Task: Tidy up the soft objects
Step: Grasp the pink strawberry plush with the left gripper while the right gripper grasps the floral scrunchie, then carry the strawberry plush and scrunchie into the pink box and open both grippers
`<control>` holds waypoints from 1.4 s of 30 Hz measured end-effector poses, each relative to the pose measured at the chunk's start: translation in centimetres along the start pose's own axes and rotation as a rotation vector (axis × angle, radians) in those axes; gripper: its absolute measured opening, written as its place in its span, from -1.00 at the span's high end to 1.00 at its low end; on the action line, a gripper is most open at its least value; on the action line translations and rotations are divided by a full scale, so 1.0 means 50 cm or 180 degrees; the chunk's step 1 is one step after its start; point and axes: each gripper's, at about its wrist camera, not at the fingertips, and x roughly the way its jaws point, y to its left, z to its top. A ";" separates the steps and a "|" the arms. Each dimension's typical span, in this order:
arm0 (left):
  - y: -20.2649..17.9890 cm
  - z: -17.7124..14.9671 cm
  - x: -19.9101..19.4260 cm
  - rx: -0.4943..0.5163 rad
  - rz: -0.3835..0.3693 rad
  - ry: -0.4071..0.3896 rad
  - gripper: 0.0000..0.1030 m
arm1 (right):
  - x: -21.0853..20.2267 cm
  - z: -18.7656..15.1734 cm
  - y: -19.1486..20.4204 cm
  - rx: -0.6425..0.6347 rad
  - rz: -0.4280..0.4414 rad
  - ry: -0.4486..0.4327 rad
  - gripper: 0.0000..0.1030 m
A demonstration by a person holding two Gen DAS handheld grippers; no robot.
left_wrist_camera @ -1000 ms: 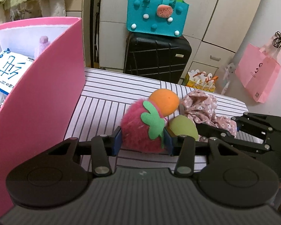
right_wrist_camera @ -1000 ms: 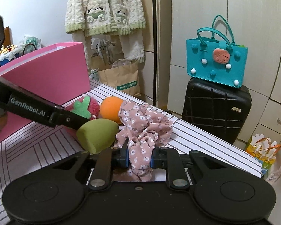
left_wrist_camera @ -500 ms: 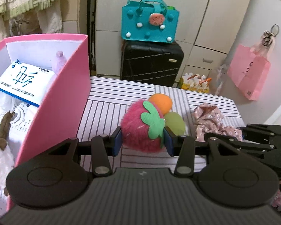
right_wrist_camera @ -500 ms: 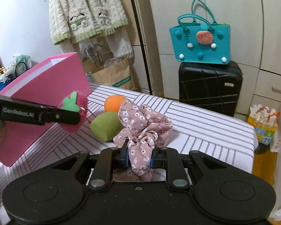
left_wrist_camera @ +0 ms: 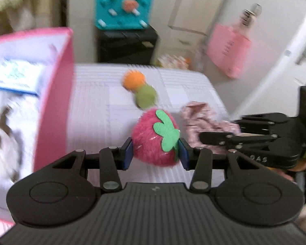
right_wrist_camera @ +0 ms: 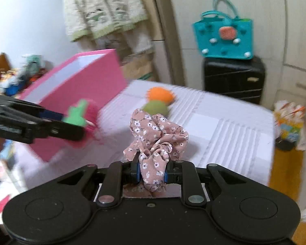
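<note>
The left gripper [left_wrist_camera: 155,156] held the pink plush strawberry [left_wrist_camera: 155,137] pinched between its two blue-padded fingers [left_wrist_camera: 126,156], the toy's green felt leaf turned toward the right-hand pad; the strawberry was lifted clear of the table [left_wrist_camera: 104,110], whose top was white with fine stripes. The right gripper [right_wrist_camera: 152,172] had its fingers closed tightly on the lower folds of a pink floral scrunchie [right_wrist_camera: 156,138], the rest of the fabric bunching up above the pads, and that too was off the surface. In the left wrist view the right gripper [left_wrist_camera: 202,137] reached in from the table's right edge with the scrunchie [left_wrist_camera: 204,121] at its tip, just beside the strawberry. Toward the far side of the table, an orange ball [left_wrist_camera: 133,80] and a green sponge-like ball [left_wrist_camera: 145,99] lay touching one another. A pink box [left_wrist_camera: 55,102], open at the top, stood along the table's left edge; inside it lay a blue-and-white packet [left_wrist_camera: 16,74] and something white and brown, too blurred to identify. Beyond the far edge a black suitcase [right_wrist_camera: 233,79] stood on the floor with a teal bag [right_wrist_camera: 224,38] on top of it, and a pink paper bag [left_wrist_camera: 228,58] hung at the right near a white door. Both views were smeared by motion.
</note>
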 end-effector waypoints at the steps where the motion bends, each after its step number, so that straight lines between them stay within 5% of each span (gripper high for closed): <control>1: -0.001 -0.003 -0.007 0.0019 -0.0058 0.0049 0.14 | -0.009 -0.005 0.008 0.0029 0.0071 0.0028 0.54; 8: -0.017 -0.043 -0.095 0.0307 -0.0179 0.0185 0.14 | -0.060 -0.050 0.073 0.0103 0.0387 0.0228 0.54; 16: -0.003 -0.067 -0.201 0.0573 0.0166 0.0238 0.14 | -0.116 -0.054 0.134 0.0025 0.0485 0.0513 0.52; 22: 0.042 -0.092 -0.252 0.0329 -0.0045 0.0205 0.14 | -0.147 -0.026 0.190 -0.0078 0.0706 0.0611 0.48; 29: 0.073 -0.105 -0.303 0.0329 0.0024 0.0054 0.14 | -0.145 0.006 0.271 -0.0225 0.1071 0.0658 0.48; 42: 0.190 -0.053 -0.385 0.0238 0.0410 -0.0589 0.14 | -0.103 0.141 0.382 -0.0579 0.1163 0.0330 0.48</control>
